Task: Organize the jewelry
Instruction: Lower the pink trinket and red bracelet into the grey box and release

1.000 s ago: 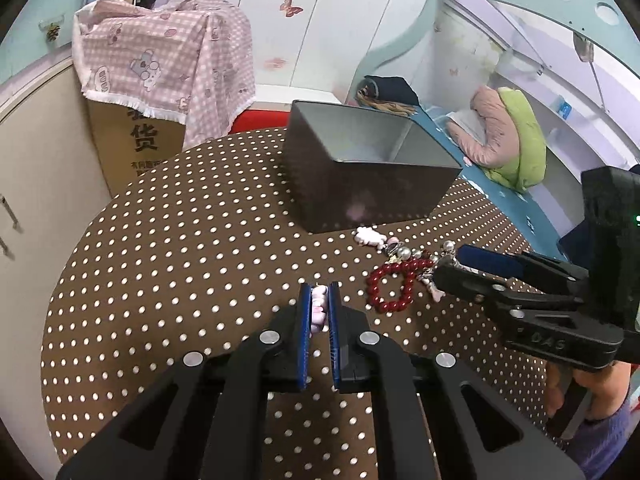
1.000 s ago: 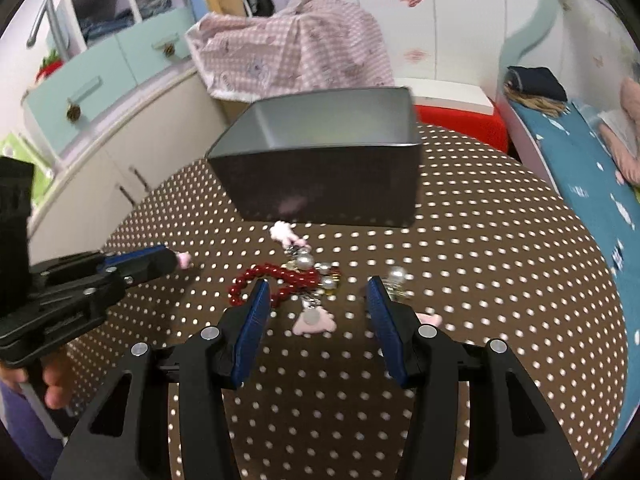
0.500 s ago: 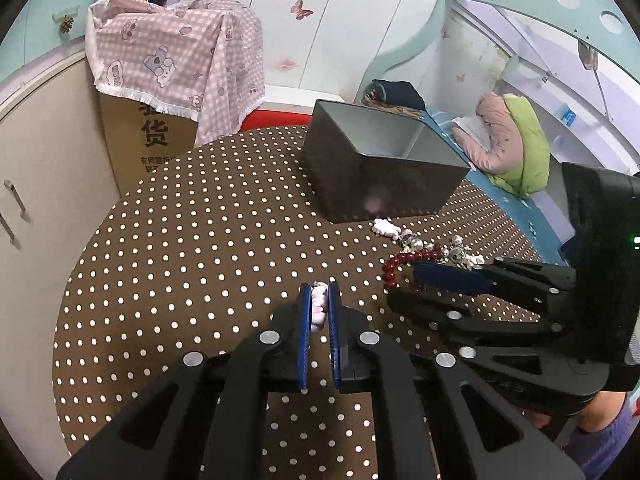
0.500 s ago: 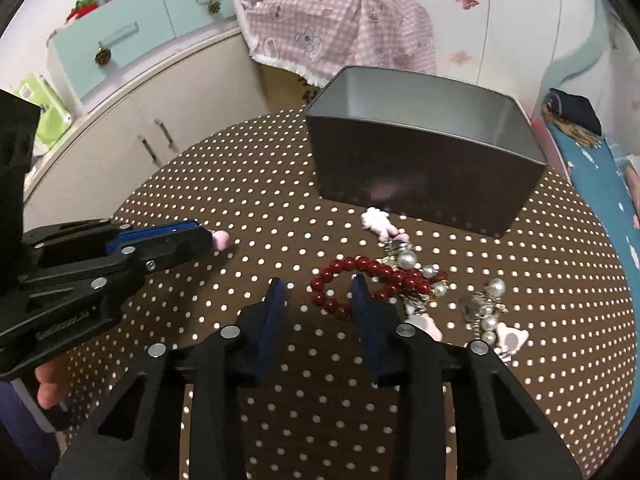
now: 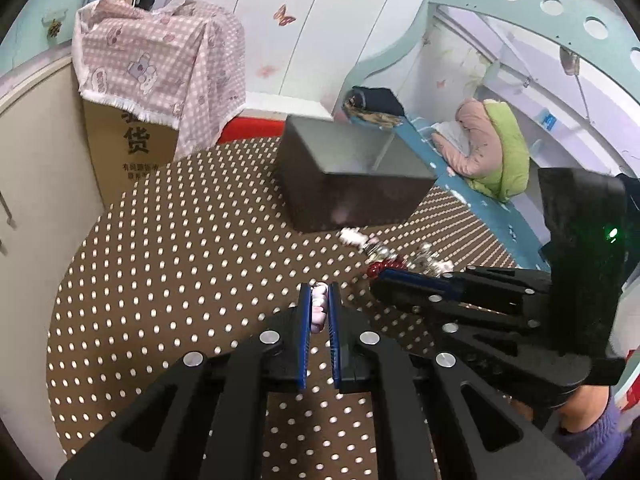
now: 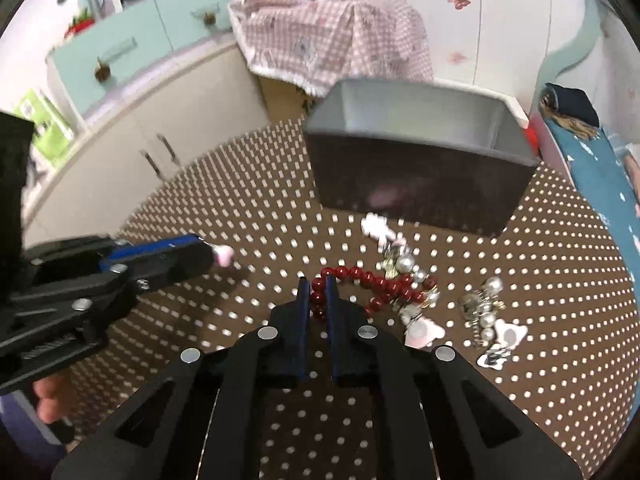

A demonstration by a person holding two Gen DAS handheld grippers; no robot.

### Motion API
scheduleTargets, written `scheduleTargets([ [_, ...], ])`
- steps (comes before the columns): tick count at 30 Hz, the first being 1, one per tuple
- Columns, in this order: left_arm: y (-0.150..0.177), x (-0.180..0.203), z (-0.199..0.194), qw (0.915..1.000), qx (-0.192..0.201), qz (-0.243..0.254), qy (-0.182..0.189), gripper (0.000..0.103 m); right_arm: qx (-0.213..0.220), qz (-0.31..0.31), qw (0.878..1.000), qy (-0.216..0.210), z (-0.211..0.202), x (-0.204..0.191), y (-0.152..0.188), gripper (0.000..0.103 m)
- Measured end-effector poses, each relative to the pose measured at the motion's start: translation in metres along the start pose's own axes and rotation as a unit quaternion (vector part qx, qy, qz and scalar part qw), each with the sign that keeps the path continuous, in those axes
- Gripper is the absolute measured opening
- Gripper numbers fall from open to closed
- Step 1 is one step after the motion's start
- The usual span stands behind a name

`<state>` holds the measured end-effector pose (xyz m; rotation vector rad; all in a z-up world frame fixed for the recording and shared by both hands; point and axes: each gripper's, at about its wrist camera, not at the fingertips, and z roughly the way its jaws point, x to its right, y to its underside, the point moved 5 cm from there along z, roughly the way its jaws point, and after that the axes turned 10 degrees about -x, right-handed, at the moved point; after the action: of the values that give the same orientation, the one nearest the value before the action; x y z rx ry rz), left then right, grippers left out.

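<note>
My left gripper [image 5: 319, 298] is shut on a small pink bead piece [image 5: 319, 307], held above the dotted tablecloth; it also shows in the right wrist view [image 6: 208, 254] with the pink piece [image 6: 224, 256] at its tip. My right gripper [image 6: 318, 286] is shut on the left end of a red bead bracelet [image 6: 360, 278] that lies on the cloth. It shows in the left wrist view [image 5: 384, 276] beside the red beads [image 5: 378, 266]. A grey open box [image 6: 420, 156] stands behind the jewelry, also in the left wrist view [image 5: 352, 176].
Pearl and metal pieces [image 6: 480, 308] and pink charms [image 6: 424, 330] lie right of the bracelet on the round brown dotted table [image 6: 240, 220]. A white charm [image 6: 374, 226] lies by the box. Cupboards [image 6: 120, 120] stand left, a bed [image 5: 480, 160] right.
My right gripper moved left over the bracelet's end and closed from wide open to shut on the red beads. My left gripper stayed shut on the pink piece and barely moved.
</note>
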<state>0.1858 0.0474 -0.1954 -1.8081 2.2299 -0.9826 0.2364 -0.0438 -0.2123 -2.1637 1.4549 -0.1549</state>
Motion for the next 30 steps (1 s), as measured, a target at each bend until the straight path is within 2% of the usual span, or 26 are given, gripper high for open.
scheduleTargets([
  [10,-0.044,0.032,-0.037,0.9980,0.042,0.030,0.036,0.007,0.088,0.029,0.995,-0.021,-0.086,0.022,-0.029,0.008],
  [17,-0.089,0.056,-0.050,0.9949,0.063,0.057,0.055,0.007,0.124,0.036,0.992,-0.003,-0.119,0.041,-0.058,0.008],
  [20,-0.117,0.062,-0.043,0.9947,0.058,0.058,0.062,0.007,0.134,0.046,0.990,0.002,-0.123,0.051,-0.077,0.008],
  [23,-0.137,0.060,-0.030,0.9959,0.050,0.056,0.051,0.007,0.140,0.050,0.989,0.006,-0.121,0.059,-0.094,0.008],
  [27,-0.154,0.053,0.003,0.9983,0.017,0.039,0.040,0.007,0.132,0.055,0.990,0.019,-0.103,0.070,-0.113,0.008],
  [30,-0.155,0.046,0.032,0.9987,-0.015,0.024,0.042,0.007,0.113,0.059,0.992,0.023,-0.080,0.078,-0.117,0.008],
])
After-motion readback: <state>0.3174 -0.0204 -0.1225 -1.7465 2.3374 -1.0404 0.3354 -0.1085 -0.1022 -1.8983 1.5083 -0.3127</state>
